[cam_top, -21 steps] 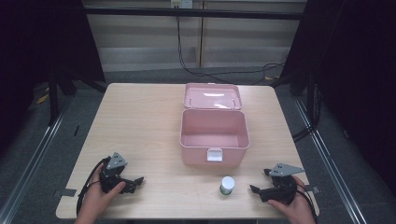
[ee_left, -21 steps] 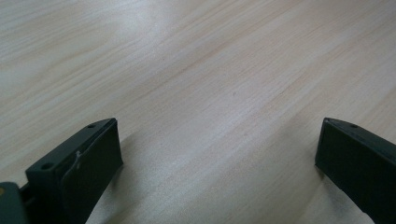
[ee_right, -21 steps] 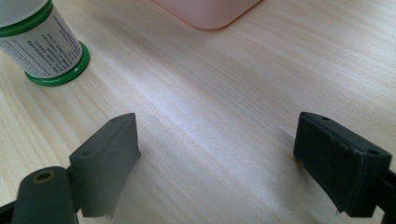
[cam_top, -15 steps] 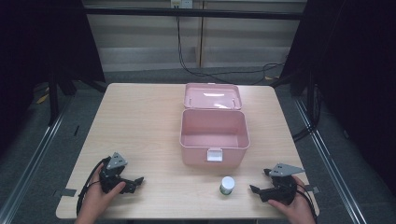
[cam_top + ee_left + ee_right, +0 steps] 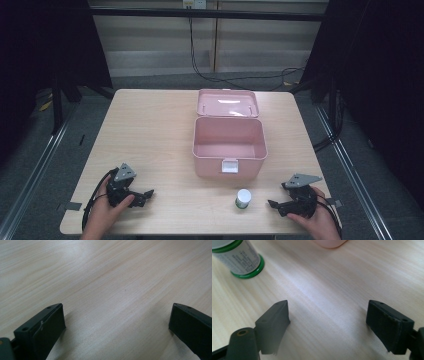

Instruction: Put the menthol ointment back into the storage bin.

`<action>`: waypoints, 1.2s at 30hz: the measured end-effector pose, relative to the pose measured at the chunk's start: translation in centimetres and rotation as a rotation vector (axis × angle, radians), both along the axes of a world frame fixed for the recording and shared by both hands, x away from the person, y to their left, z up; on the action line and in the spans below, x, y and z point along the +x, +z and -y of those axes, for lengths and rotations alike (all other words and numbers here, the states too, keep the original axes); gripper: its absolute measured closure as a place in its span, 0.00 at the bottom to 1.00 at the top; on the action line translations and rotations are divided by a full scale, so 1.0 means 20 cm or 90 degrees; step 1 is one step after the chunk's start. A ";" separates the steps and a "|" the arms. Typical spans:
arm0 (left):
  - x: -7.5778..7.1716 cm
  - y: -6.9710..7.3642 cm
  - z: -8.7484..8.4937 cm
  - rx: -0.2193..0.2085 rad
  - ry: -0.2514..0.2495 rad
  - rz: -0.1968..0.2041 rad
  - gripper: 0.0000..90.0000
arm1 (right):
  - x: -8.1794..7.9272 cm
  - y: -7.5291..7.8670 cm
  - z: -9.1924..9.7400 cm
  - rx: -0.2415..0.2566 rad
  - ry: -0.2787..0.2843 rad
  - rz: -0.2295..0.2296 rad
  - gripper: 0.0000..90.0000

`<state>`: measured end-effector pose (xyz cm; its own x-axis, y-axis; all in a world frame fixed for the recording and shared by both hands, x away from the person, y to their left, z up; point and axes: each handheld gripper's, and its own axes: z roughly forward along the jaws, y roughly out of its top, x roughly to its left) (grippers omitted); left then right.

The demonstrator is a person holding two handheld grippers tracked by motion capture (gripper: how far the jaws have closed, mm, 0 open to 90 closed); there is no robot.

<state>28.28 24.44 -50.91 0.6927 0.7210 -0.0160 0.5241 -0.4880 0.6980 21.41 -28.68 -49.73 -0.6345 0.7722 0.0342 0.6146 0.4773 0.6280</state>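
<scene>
A pink box stands open at the table's middle, its lid laid back behind it and its inside bare. A small white bottle with green trim stands upright in front of the box; in the right gripper view the bottle is at the upper left and the box's corner at the top. My right gripper rests near the front right edge, open, a short way right of the bottle. My left gripper rests at the front left, open, over bare wood. Nothing lies between the jaws of either.
The light wooden table has bare wood to the left and right of the box. Dark floor, metal rails and cables surround the table. The table's front edge runs just under both hands.
</scene>
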 end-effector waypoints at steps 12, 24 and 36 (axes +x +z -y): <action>0.00 0.00 0.00 0.000 0.000 0.000 0.00 | 0.06 0.22 -0.16 -0.153 0.136 -0.088 0.26; 0.00 0.00 0.00 0.000 0.001 0.000 0.00 | 0.08 0.26 -0.33 -0.231 0.236 -0.146 0.29; 0.00 0.00 0.00 0.002 0.000 0.002 0.00 | 0.13 0.30 -0.51 -0.297 0.305 -0.164 0.31</action>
